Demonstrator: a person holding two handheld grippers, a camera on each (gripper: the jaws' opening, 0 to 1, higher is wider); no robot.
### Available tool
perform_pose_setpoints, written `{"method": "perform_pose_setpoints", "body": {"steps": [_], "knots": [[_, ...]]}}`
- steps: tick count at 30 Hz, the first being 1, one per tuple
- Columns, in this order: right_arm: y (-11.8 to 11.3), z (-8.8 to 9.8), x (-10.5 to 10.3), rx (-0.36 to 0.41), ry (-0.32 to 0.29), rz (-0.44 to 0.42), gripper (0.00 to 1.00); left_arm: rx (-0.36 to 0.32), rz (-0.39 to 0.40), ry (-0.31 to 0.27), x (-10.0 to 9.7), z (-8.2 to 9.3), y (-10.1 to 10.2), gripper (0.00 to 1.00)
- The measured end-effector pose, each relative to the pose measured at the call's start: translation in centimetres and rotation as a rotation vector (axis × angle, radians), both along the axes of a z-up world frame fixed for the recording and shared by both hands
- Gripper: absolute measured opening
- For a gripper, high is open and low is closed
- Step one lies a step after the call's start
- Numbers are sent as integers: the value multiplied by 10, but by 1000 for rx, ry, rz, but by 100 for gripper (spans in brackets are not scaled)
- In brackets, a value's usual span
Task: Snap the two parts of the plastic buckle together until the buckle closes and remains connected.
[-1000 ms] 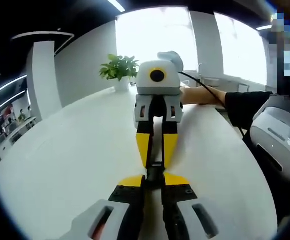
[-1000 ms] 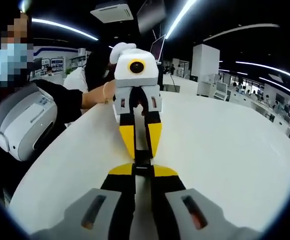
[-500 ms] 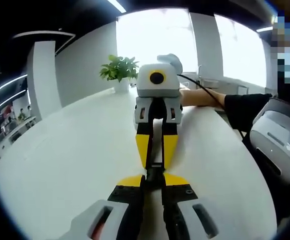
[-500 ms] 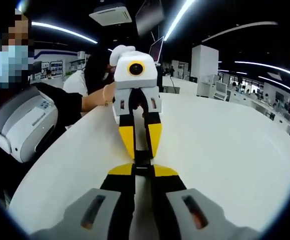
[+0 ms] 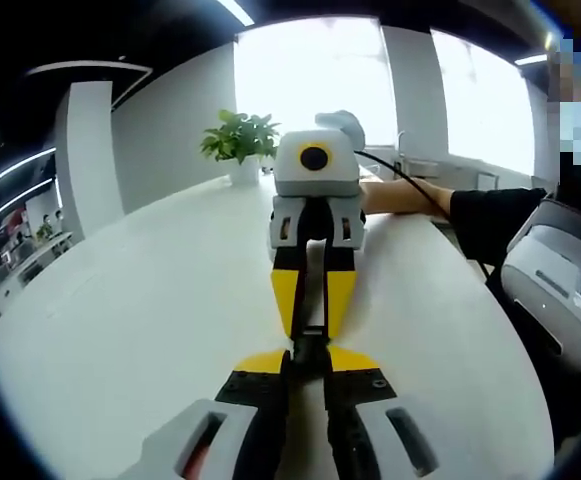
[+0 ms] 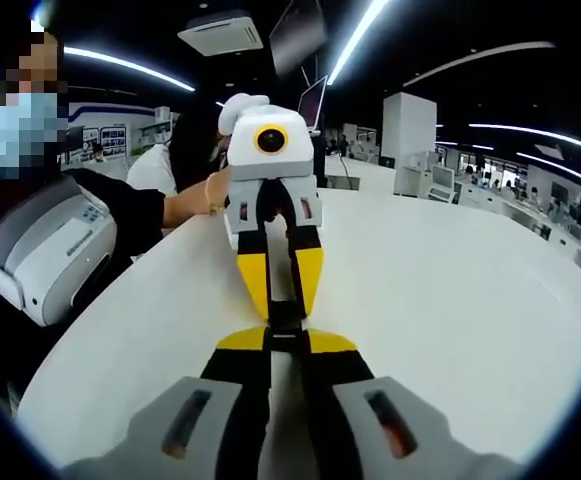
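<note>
Seemingly the closing push is underway or just finished: left tongs (image 5: 309, 352) and right tongs (image 6: 284, 332) meet tip to tip over the white surface (image 6: 450, 300), each pinched narrow on the dark buckle (image 5: 310, 348) between them, whose latch I cannot confirm.

A broad white table (image 5: 140, 300) with a rounded edge is seen in the left gripper view, and a potted green plant (image 5: 238, 143) is set at its far end. In the right gripper view the same white surface (image 6: 450, 290) is seen.
</note>
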State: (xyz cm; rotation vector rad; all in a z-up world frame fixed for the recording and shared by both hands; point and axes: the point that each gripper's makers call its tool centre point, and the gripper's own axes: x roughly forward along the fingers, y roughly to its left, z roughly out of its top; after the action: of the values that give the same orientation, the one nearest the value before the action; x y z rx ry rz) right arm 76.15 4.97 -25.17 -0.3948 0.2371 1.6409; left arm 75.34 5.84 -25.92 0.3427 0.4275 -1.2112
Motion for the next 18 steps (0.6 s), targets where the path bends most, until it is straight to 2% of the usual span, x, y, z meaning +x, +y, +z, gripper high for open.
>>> {"method": "perform_pose_setpoints", "body": {"steps": [18], "knots": [[1,-1,2,14,-1,2,10,-4,3,5,3,1,1,12]]}}
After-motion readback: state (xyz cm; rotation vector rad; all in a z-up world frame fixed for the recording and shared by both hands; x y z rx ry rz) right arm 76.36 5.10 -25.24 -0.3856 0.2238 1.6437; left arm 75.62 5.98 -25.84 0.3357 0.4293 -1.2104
